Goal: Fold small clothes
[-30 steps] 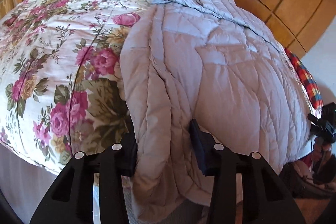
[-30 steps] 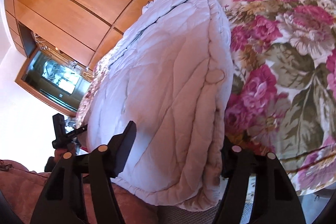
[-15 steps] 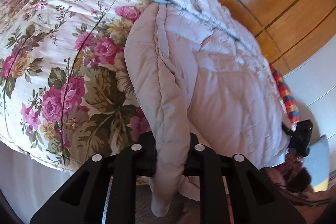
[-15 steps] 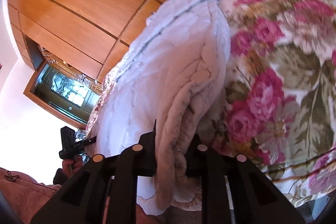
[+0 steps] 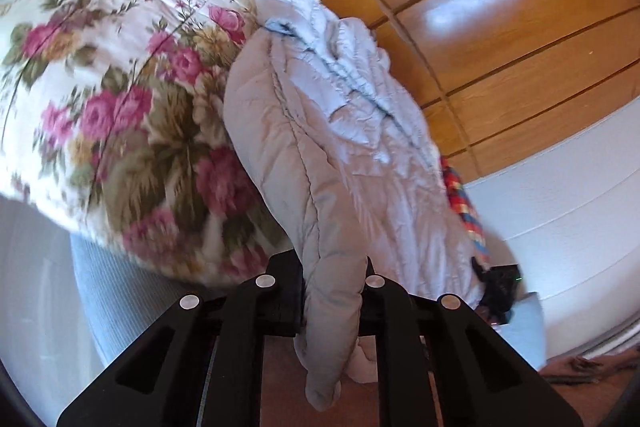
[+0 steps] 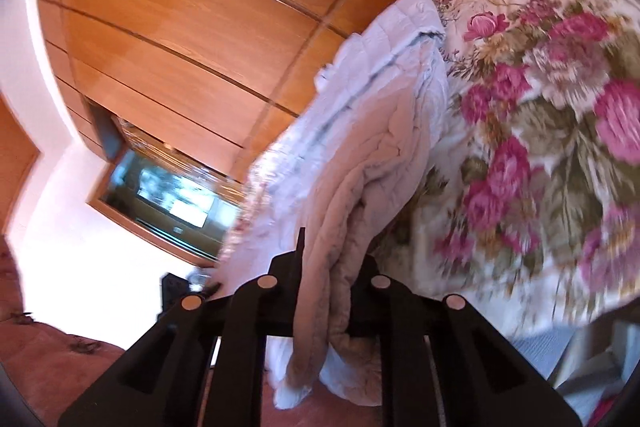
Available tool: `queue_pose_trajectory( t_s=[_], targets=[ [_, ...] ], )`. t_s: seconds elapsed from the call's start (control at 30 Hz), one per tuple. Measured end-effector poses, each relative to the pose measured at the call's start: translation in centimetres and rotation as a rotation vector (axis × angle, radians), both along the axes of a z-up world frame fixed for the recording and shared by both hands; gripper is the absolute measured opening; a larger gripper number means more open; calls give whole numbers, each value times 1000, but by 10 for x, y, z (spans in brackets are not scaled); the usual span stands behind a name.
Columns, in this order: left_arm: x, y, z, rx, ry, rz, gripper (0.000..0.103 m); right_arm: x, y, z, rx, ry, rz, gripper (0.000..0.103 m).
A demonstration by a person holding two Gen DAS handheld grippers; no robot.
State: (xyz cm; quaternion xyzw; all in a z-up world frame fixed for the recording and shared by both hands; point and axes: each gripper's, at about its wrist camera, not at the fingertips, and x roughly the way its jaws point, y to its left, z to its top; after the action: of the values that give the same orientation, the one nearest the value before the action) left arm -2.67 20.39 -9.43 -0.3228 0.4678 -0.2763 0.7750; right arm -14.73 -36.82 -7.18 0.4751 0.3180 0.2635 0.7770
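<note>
Left gripper (image 5: 334, 301): clenched on the near hem of the quilted garment (image 5: 340, 155), a thick roll of padded fabric pinched between its 2 fingers, a loose end drooping below them.
Right gripper (image 6: 326, 301): likewise clamped on the other near edge of the garment (image 6: 360, 163), several quilted layers bunched in its jaws and spilling beneath.
Garment: pale grey-lilac, puffy, stitched in channels; its near end is raised in the 2 grips, its far part lies on the floral bedspread (image 5: 120, 99), reaching toward the wooden panelling (image 5: 500, 27).
Beside it: a strip of bright checked cloth (image 5: 464, 203) shows just past its right flank in the left view.
Far: glossy wooden wall; a dark glazed recess (image 6: 168, 195) in the right view.
Step in hand: by my reading, the start of a fold, near edge gathered at 2 corners.
Next move calls for: likely carrying both corners together, level, over toward the far end, keeping the span taut so the bulky padding lays flat and does not slump; then releasing only once edges align.
</note>
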Motion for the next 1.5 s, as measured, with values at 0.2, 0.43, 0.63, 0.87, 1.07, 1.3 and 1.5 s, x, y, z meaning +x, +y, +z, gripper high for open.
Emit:
queue_pose_trajectory(
  t_s=[0.2,0.43,0.63,0.87,1.07,1.3,1.5],
  targets=[
    [-34,27,18,-237,10,48,11,-38,-12,-1,157,-45,-12,12],
    [-14,16,26,-249,-12,9,11,-7,-8,1,102,-29,9,12],
    [34,-4,52,-243,-97,-71,11,35,-19,27,121,-111,-50,12],
    [106,-9,58,-279,-91,-62,11,104,-32,32,132,-106,-108,12],
    [168,-23,41,-259,-41,-22,11,170,-41,9,179,30,-165,12],
    [224,-19,15,-258,22,78,11,227,-48,-34,196,166,-228,12],
    [272,-19,-6,-190,70,181,11,256,-54,-69,241,262,-307,23]
  ],
)
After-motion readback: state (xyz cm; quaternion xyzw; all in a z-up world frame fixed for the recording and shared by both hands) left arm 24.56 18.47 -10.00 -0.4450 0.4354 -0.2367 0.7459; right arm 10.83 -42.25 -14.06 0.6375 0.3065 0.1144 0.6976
